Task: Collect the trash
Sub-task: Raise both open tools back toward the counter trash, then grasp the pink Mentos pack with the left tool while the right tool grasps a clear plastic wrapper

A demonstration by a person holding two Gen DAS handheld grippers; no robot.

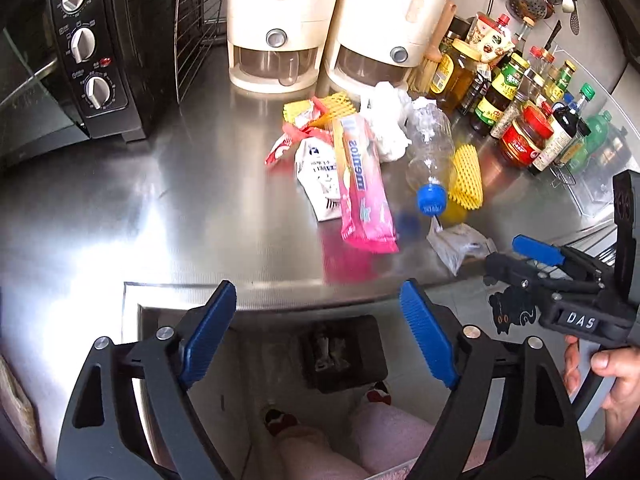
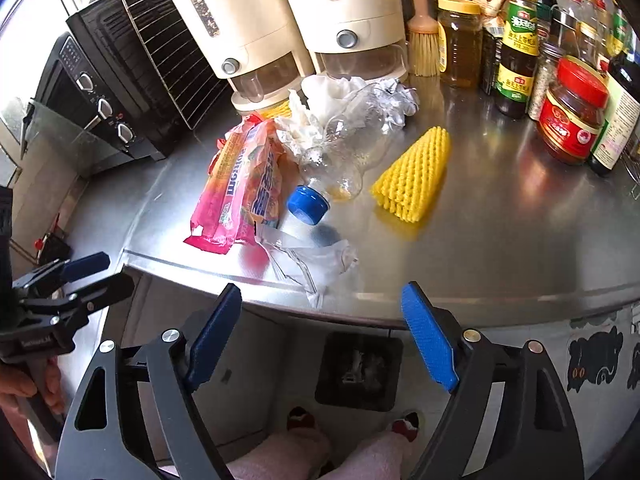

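Trash is the worry here, because it's all tangled in one heap on the steel counter (image 1: 168,216) and most of it is slippery. From the left wrist view, the pink wrapper (image 1: 366,192) overlaps the white carton (image 1: 320,176), and the clear bottle (image 1: 430,152) lies on its side with its blue cap (image 1: 431,199) toward us. We reckon a careless nudge rolls that bottle off the edge, or drags a neighbour along with whatever we pinch. Our left gripper (image 1: 318,332) hangs in front of the counter edge with its jaws spread wide, holding nothing and touching nothing. A dark bin (image 1: 342,356) sits on the floor below, by our feet.

From the right wrist view, the crumpled clear plastic bag (image 2: 316,264) lies right at the counter lip, closest of all, and looks thin enough to slip out of a shallow bite or flutter to the floor. The yellow foam net (image 2: 412,172) sits apart from the heap, so it's the easy one. Our right gripper (image 2: 322,332) is also gaping open, empty, short of the edge and clear of everything.
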